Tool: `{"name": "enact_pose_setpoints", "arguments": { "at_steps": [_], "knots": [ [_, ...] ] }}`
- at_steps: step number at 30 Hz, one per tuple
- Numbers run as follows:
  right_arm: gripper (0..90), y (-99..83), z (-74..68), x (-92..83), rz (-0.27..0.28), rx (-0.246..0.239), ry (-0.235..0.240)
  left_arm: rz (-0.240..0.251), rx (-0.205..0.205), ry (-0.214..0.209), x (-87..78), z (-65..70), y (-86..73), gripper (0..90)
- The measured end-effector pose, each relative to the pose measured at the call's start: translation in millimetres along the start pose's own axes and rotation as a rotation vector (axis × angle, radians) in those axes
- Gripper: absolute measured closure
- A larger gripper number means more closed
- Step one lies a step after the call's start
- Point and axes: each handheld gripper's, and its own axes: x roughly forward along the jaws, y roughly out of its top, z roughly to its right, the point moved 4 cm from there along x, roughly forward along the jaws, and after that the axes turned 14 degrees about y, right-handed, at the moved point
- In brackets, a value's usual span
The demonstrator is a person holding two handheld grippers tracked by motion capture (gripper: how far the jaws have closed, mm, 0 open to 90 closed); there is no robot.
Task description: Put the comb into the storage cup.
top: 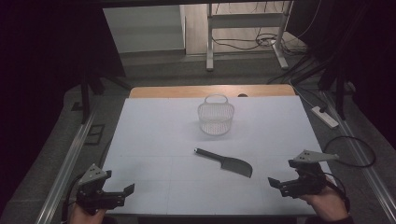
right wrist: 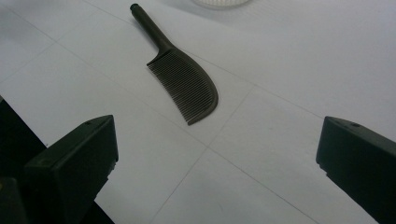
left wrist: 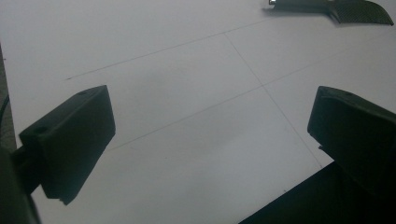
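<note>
A dark comb point(top: 226, 162) lies flat on the white table point(top: 154, 135), handle pointing far left; it also appears in the right gripper view point(right wrist: 184, 79) and at the top edge of the left gripper view point(left wrist: 345, 9). Behind it stands a white mesh basket point(top: 215, 119) with an upright handle, its bottom rim showing in the right gripper view point(right wrist: 219, 2). My left gripper point(top: 117, 183) is open at the near left corner, its jaws wide apart point(left wrist: 210, 135) over bare table. My right gripper point(top: 283, 172) is open near the front right, jaws spread point(right wrist: 217, 158), the comb ahead of them.
A wooden strip point(top: 210, 91) borders the table's far edge. Beyond it stand a desk frame point(top: 245, 32) and loose cables on the floor. A power strip point(top: 324, 116) lies on the floor at the right. Metal rails run along both sides of the table.
</note>
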Motion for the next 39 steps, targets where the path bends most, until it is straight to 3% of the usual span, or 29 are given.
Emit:
{"name": "enact_pose_setpoints", "arguments": {
  "at_steps": [19,25,30,39],
  "knots": [
    [0.0,15.7,-4.0,17.0,-0.030,-0.035,0.050,-0.001,-0.006,-0.003,-0.1,-0.9,-0.1,1.5],
    [0.0,24.1,-2.5,26.9,-0.046,0.001,0.038,0.001,-0.007,-0.007,-0.2,-1.4,0.0,1.4],
    [0.0,29.6,-1.7,34.8,-0.068,-0.007,0.022,0.003,-0.016,-0.011,0.0,-1.9,0.0,1.1],
    [0.0,37.2,-2.1,49.2,-0.098,-0.031,0.034,0.004,-0.021,-0.018,0.2,-2.3,0.2,0.8]
  ]
}}
